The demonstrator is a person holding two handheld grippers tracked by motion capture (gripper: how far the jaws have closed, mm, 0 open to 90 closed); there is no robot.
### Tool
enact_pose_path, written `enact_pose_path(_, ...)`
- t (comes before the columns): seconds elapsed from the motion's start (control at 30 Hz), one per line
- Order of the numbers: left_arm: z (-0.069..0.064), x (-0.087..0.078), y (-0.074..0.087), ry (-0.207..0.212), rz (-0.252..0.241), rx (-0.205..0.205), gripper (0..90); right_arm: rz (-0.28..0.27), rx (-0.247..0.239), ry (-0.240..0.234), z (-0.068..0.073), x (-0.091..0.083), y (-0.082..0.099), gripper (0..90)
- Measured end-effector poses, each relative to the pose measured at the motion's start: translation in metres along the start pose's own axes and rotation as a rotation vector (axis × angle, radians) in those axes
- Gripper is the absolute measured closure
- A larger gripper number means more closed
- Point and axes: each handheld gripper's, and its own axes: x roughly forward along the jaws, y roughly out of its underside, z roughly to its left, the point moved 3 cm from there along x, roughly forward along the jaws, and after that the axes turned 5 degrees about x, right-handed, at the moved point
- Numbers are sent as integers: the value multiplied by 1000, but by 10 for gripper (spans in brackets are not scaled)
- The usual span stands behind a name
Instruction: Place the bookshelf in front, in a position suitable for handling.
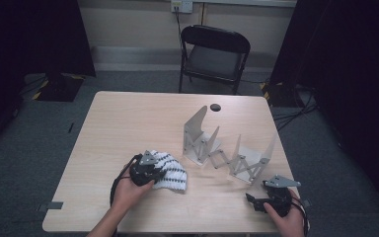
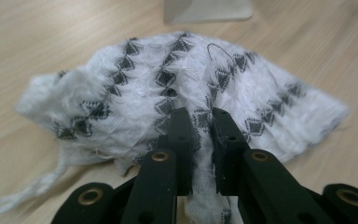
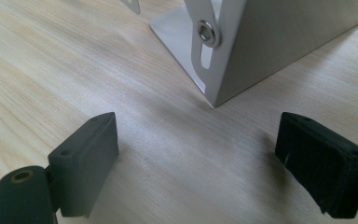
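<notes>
Left gripper (image 2: 199, 122): jaws pinched shut on fold of white knit cloth (image 2: 177, 88), front-left of wooden table (image 1: 128, 123).

Cloth: likely light, limp, draping; best gripped at bunched fold or edge. White, rows of black diamond motifs, loose fringe strand.

Expanding metal rack (image 1: 227, 148): centre-right.

Right gripper (image 3: 198, 154): jaws wide, empty, near rack base.
</notes>
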Motion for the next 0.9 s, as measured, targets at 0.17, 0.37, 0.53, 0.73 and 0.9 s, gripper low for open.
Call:
enact_pose_path(0.17, -3, -12, -28, 4, -43, 18, 802, 0, 0, 0, 0, 0, 0, 125)
enact_pose_path(0.37, -3, -19, -52, 0, -75, 21, 799, 2, 0, 0, 0, 0, 0, 125)
enact_pose_path(0.53, 0, -31, -79, -19, -117, 41, 799, 1, 1, 1, 0, 0, 0, 125)
enact_pose_path(0.73, -2, -46, -108, -49, -158, 80, 797, 0, 0, 1, 0, 0, 0, 125)
enact_pose_path(0.9, -4, -43, -116, -63, -176, 95, 797, 1, 2, 2, 0, 0, 0, 124)
